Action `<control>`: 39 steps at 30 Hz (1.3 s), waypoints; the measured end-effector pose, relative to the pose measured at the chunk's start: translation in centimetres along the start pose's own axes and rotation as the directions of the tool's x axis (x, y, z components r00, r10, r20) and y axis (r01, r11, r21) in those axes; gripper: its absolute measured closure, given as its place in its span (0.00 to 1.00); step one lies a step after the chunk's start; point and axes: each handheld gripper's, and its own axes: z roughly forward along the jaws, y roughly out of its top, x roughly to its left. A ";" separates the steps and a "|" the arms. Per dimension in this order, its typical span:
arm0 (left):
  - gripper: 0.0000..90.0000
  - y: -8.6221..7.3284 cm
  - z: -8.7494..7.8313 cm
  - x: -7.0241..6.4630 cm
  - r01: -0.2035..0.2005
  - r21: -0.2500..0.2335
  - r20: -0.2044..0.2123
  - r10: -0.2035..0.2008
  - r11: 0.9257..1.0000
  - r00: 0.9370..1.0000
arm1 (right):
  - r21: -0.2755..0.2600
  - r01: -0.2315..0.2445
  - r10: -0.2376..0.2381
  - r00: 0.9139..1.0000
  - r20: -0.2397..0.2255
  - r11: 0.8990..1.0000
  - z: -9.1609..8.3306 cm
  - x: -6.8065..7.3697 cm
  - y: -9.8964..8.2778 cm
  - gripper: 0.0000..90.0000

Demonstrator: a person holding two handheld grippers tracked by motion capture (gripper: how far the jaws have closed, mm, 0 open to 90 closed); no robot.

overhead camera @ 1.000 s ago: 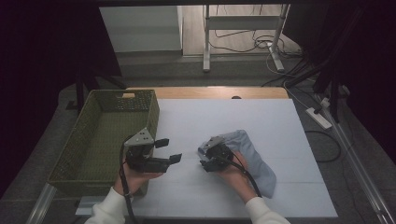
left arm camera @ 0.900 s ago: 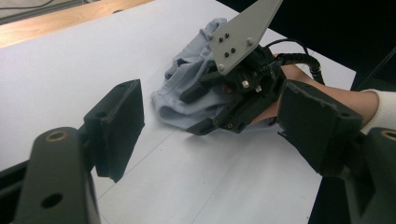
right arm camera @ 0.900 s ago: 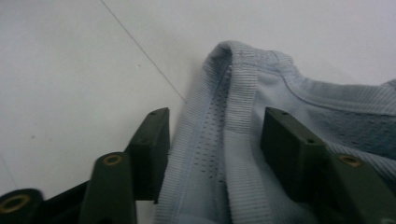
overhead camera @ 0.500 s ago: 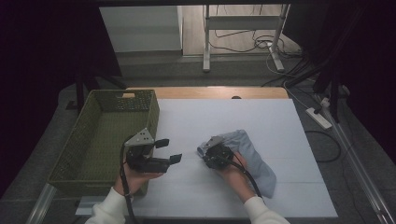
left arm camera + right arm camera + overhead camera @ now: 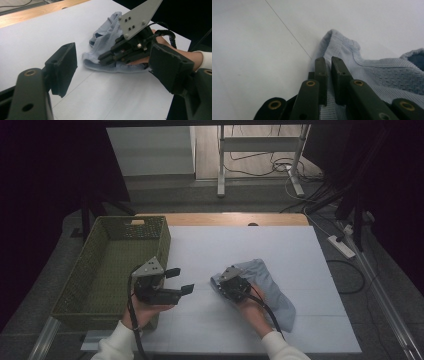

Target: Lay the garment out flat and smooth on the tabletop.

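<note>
A light blue mesh cloth [image 5: 274, 287] lies crumpled on the white table [image 5: 240, 245], right of centre. My right gripper [image 5: 219, 287] sits low at its left edge. Its jaws have just been closing and now pinch a fold of the cloth [image 5: 387, 72] between them, as the right gripper view [image 5: 329, 61] shows up close. My left gripper [image 5: 181, 280] hovers open beside the basket with nothing between its pads. In the left gripper view [image 5: 112, 67] it faces the cloth [image 5: 105, 37] and the right gripper [image 5: 102, 58] clamped on it.
A green woven basket [image 5: 100, 250] stands at the table's left edge, right behind my left hand. A bare wooden strip [image 5: 235, 219] runs along the far edge. Cables and a power strip [image 5: 341, 245] lie on the floor beyond.
The right gripper's jaws have closed onto the cloth's left edge. Neither hand has shifted, and the left gripper stays as it was.
</note>
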 end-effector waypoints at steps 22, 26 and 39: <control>0.26 -0.1 -0.4 0.4 0.011 -0.014 -0.010 -0.011 1.000 1.000 | -0.126 0.077 -0.095 0.985 -0.145 0.989 -5.8 3.1 -0.4 0.93; 0.26 -0.1 -0.4 0.4 0.010 -0.016 -0.010 -0.011 1.000 1.000 | -0.121 0.063 -0.083 0.982 -0.167 0.991 -8.1 3.4 -2.9 0.93; 0.26 0.0 0.0 0.1 0.002 -0.010 -0.007 -0.002 1.000 1.000 | -0.074 -0.023 0.013 0.991 -0.130 0.997 -12.9 1.1 -8.8 0.93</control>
